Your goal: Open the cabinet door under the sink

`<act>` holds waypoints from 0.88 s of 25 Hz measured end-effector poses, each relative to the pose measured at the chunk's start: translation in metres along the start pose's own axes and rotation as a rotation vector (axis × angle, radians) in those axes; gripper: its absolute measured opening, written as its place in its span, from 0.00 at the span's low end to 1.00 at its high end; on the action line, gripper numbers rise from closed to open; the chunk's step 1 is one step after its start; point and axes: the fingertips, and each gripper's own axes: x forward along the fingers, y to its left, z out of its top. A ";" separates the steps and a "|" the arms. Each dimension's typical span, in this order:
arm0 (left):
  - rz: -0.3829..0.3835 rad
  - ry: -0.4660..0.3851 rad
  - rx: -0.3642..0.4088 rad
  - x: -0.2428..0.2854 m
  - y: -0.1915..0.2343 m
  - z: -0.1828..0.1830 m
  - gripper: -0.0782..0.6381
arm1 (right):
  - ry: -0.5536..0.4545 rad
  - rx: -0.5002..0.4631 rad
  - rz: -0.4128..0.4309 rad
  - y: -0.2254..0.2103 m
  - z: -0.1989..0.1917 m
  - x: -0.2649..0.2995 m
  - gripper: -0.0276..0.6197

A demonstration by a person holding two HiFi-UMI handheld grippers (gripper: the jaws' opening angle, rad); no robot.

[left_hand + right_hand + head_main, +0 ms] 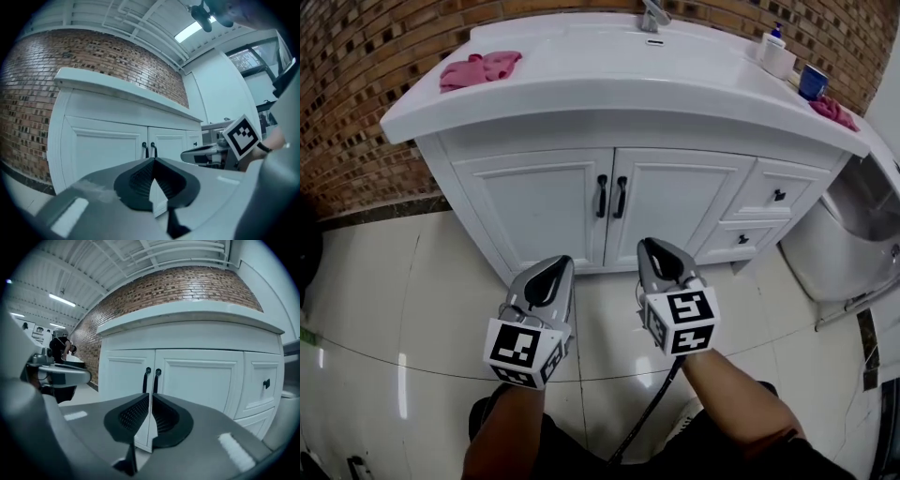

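Head view: a white cabinet (pixel 464 187) stands against a brick wall (pixel 356 66), under a white sink top (pixel 581 89), straight ahead of the person.
Doors: two, side by side, a left door (pixel 539 211) and a right door (pixel 680 202). Both are closed and sit flush with the frame. Each is plain white with a recessed panel.
Handles: two dark upright bar pulls (pixel 601 196) (pixel 622 197) sit just beside each other where the doors meet, in the upper part of the doors.
Drawers: a small upper drawer (pixel 778 195) and a lower drawer (pixel 742 239) are stacked to the right of the doors. Both are white, closed, and have a dark knob.
Left gripper (pixel 562 262): held low over the floor in front of the left door, apart from it. Its jaws are clenched tip to tip with nothing between them.
Right gripper (pixel 649 244): held in front of the right door, near its inner edge, not touching it. Its jaws are released to a thin slit with nothing between them. In the right gripper view the slit lines up just below the two handles.
Sink top items: a pink cloth (pixel 478 68) lies at the left, a faucet (pixel 652 16) is at the back middle, and a blue cup (pixel 812 82) is at the right.
Floor (pixel 394 309): glossy pale tiles.
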 end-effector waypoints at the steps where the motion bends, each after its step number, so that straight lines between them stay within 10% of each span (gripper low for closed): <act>1: 0.004 0.009 -0.010 0.004 0.003 -0.007 0.11 | 0.000 -0.018 0.005 0.000 -0.002 0.007 0.09; 22: -0.050 0.058 -0.021 0.055 0.028 -0.048 0.11 | -0.131 -0.097 -0.073 -0.009 0.007 0.101 0.23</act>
